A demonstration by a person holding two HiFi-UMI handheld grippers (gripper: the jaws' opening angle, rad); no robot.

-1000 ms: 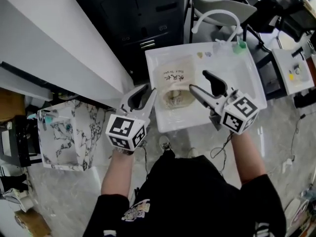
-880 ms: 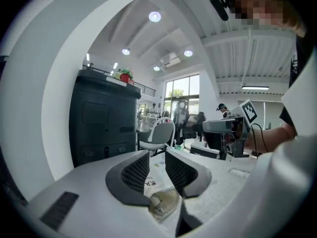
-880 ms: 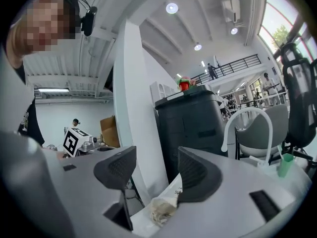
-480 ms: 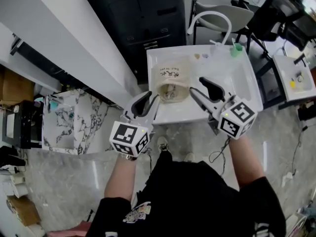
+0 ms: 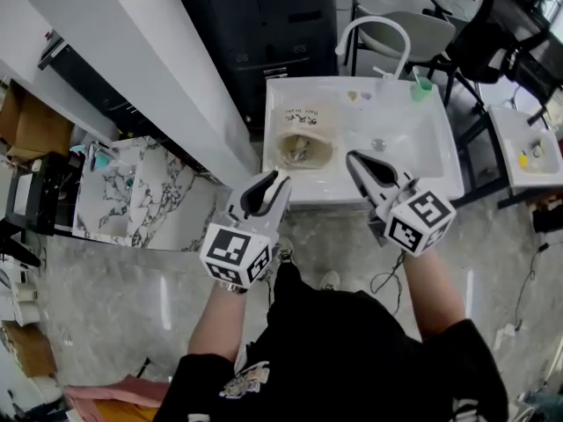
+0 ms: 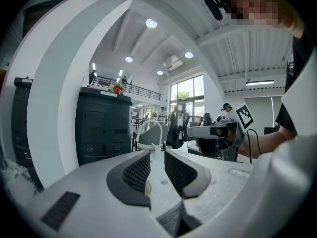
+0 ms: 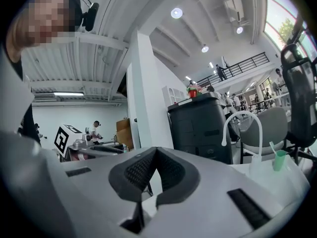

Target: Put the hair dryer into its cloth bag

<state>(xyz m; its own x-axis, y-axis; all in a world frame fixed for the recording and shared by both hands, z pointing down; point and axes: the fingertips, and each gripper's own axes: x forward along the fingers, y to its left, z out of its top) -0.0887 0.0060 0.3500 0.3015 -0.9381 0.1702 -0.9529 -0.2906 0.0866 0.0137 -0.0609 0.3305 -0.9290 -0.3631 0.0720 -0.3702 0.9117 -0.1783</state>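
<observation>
At your far left stands a marble-patterned box [image 5: 132, 200], well apart from the work. Your left gripper [image 5: 266, 192] points at the near left corner of the white table [image 5: 413, 139]. Its jaws stand apart with nothing between them, as the left gripper view [image 6: 157, 157] shows. Just beyond it the cloth bag [image 5: 306, 126] lies on the left part of the table, its printed side up and its mouth open toward you. The hair dryer [image 5: 300, 151] appears to sit inside that mouth, though it is too small to make out well. To the right of the bag, your right gripper [image 5: 356, 161] reaches over the table's near edge. Its jaws are closed tip to tip on nothing [image 7: 156, 153]. Neither gripper touches the bag. A green cup [image 5: 423, 84] stands at the far right corner.
</observation>
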